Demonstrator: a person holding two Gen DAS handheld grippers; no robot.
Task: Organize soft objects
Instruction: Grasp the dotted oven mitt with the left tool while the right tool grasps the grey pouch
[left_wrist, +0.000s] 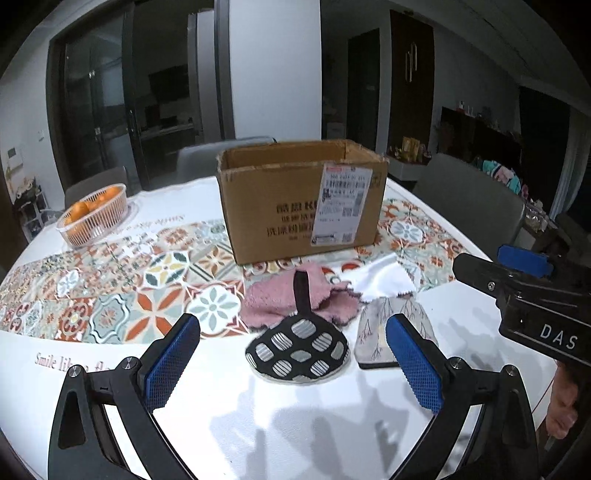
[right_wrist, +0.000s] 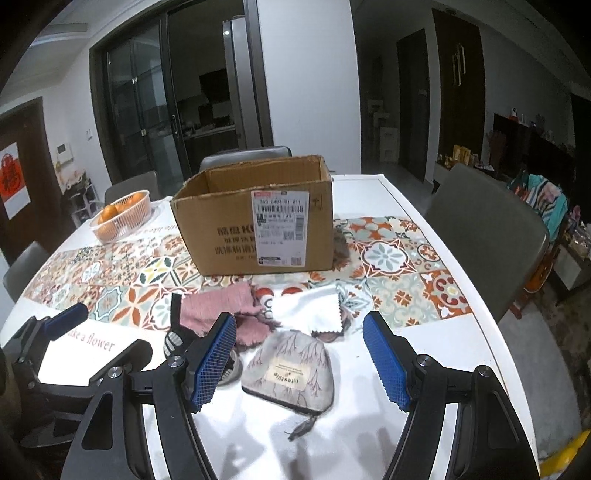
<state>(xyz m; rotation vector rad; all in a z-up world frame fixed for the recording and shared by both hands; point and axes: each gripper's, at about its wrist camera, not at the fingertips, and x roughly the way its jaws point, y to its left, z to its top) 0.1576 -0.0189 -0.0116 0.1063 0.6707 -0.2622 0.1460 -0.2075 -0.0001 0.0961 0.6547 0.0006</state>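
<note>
Before the cardboard box (left_wrist: 301, 201), on the table (left_wrist: 332, 424), lie the pink cloth (left_wrist: 273, 299), white cloth (left_wrist: 384, 277), spotted potholder (left_wrist: 297, 349) and grey pouch (right_wrist: 291, 367). My left gripper (left_wrist: 293, 365) and right gripper (right_wrist: 301, 363) hover over them, jaws apart, holding nothing.

- A home dining room is shown: a white table (right_wrist: 461, 332) is covered by a patterned tile-print runner (right_wrist: 399, 280) and ringed by grey upholstered chairs (right_wrist: 480, 236).
- A basket of oranges (right_wrist: 123, 218) is set on the table.
- Glass sliding doors (right_wrist: 147, 110), through which a dim kitchen is seen, are placed behind.
- A dark sideboard (right_wrist: 535, 147) laden with household items is seen at the right.
</note>
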